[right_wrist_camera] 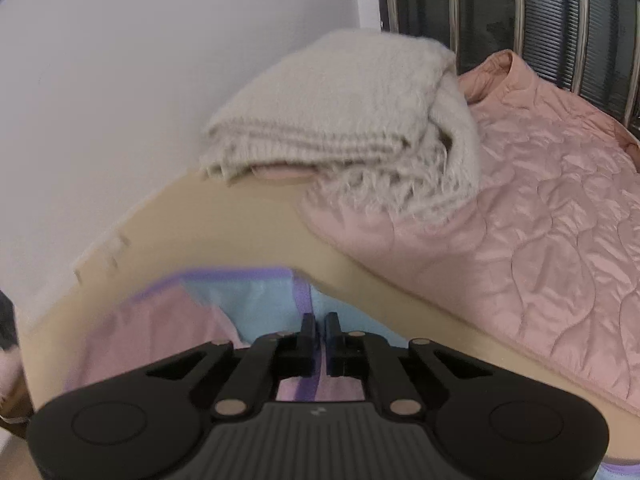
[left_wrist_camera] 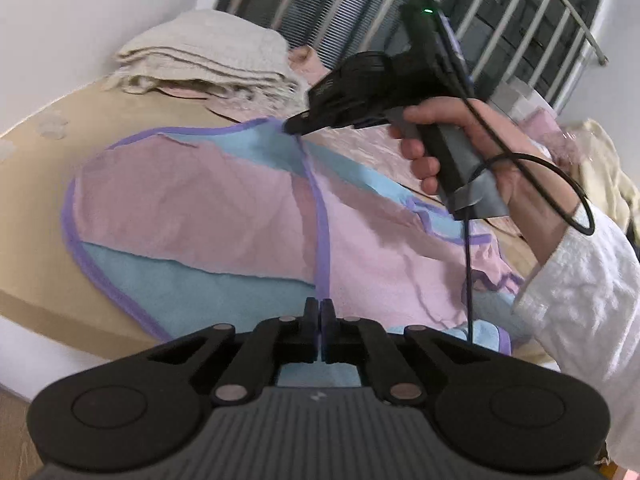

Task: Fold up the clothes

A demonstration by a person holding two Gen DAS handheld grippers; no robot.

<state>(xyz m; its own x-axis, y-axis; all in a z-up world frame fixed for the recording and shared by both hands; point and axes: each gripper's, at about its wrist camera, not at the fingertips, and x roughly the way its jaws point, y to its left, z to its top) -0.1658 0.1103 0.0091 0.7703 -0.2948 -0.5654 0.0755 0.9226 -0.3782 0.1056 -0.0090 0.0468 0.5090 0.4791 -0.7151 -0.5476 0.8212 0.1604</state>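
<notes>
Pink-and-blue garment [left_wrist_camera: 224, 216], edged in purple piping, lies spread across the tan tabletop [left_wrist_camera: 36, 184] as I work both grippers along its folded purple seam. My left gripper [left_wrist_camera: 320, 312] sits at the near end of that seam, its two black fingers [left_wrist_camera: 310, 320] pressed together with the purple edge pinched between them. My right gripper [left_wrist_camera: 294, 126] meets the far end of the same seam, near the garment's upper edge; seen from the left wrist, its tip touches the cloth there, and my right hand [left_wrist_camera: 452, 148] wraps the grey handle, a black cable [left_wrist_camera: 468, 264] hanging from it over the fabric. The right wrist view shows that gripper's fingers [right_wrist_camera: 308, 334] drawn nearly together on the purple trim, with blue cloth on either side. Beyond the garment, a folded beige knit [right_wrist_camera: 340, 120] rests at the back of the table, partly lying on a quilted pink jacket [right_wrist_camera: 540, 200] spread to its right. A white fleecy sleeve [left_wrist_camera: 580, 300] covers my right forearm. Metal window bars [left_wrist_camera: 500, 12] stand behind the table.
</notes>
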